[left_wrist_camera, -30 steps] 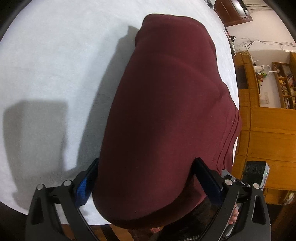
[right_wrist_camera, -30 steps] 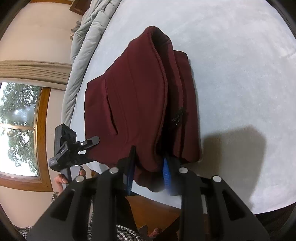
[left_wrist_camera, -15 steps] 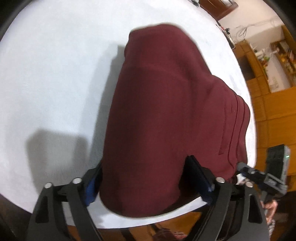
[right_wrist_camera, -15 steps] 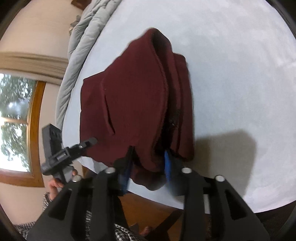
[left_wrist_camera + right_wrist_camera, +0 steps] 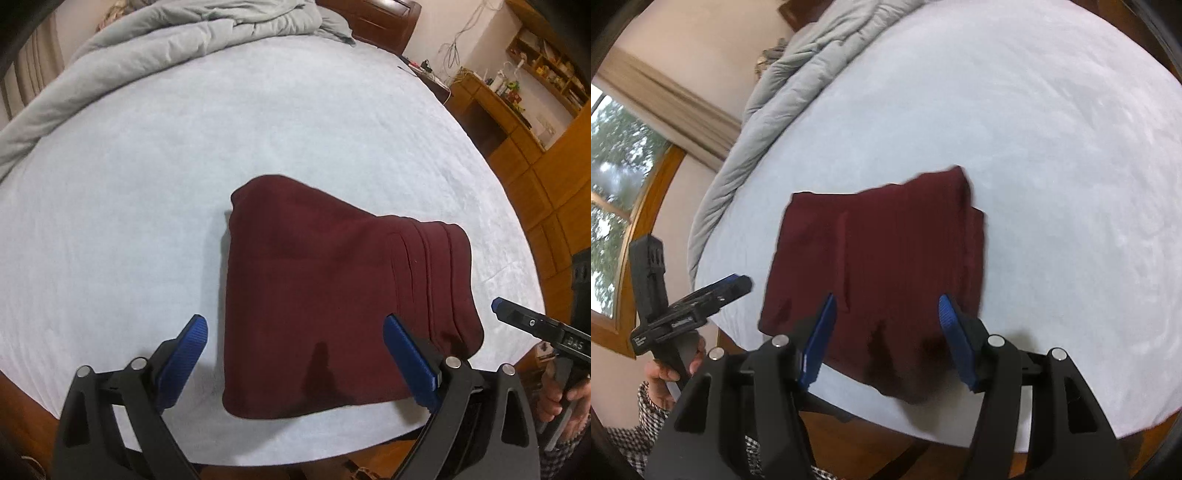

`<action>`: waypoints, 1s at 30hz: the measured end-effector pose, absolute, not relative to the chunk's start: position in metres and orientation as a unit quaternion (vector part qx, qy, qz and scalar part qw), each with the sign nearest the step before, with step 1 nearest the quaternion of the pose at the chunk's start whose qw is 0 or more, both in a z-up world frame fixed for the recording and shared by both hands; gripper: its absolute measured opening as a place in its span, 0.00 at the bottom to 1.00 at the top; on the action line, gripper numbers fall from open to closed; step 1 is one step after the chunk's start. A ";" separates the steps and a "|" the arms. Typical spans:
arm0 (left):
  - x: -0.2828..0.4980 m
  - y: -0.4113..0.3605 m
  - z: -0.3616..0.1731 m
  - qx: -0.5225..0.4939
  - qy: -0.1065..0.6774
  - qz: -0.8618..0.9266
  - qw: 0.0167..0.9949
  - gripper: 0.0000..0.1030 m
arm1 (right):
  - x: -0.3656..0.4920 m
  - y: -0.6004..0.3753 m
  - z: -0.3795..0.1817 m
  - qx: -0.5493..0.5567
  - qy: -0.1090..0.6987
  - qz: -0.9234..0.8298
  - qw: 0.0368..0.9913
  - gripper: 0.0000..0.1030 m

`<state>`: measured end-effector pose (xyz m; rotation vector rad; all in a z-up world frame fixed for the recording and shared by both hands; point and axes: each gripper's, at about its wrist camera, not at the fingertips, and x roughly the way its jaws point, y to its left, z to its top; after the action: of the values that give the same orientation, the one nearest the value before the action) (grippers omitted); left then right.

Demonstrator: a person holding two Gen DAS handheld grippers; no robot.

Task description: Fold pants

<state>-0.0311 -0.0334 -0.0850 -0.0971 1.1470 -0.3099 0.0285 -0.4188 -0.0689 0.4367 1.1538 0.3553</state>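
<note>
Folded maroon pants [image 5: 325, 302] lie flat on the bed [image 5: 258, 140] near its edge; my left tool [image 5: 293, 345] gapes wide, right tool [image 5: 886, 325] just opening, both empty above them

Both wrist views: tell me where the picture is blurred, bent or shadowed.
Left wrist view: sharp; the fisheye bows the bed into a dome, and a dark tool shadow falls on the near edge of the pants. Right wrist view: softer, with smeared edges on the pants and sheet; the same bowing; shadow patches along the pants' near edge; the window is washed out.
</note>
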 end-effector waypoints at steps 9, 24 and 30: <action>-0.017 -0.042 -0.105 -0.038 0.547 -0.152 0.822 0.94 | 0.057 -0.410 -0.127 0.198 0.600 0.129 0.764 0.50; -0.005 -0.039 -0.120 -0.018 0.568 -0.155 0.808 0.94 | 0.053 -0.435 -0.103 0.236 0.563 0.142 0.780 0.69; 0.000 -0.014 -0.135 -0.073 0.612 -0.202 0.761 0.95 | 0.046 -0.451 -0.116 0.254 0.576 0.149 0.762 0.78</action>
<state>-0.0001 -0.0145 -0.1351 -0.1596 1.3309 -0.4402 0.0455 -0.4507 -0.1161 0.5530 1.2534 0.3240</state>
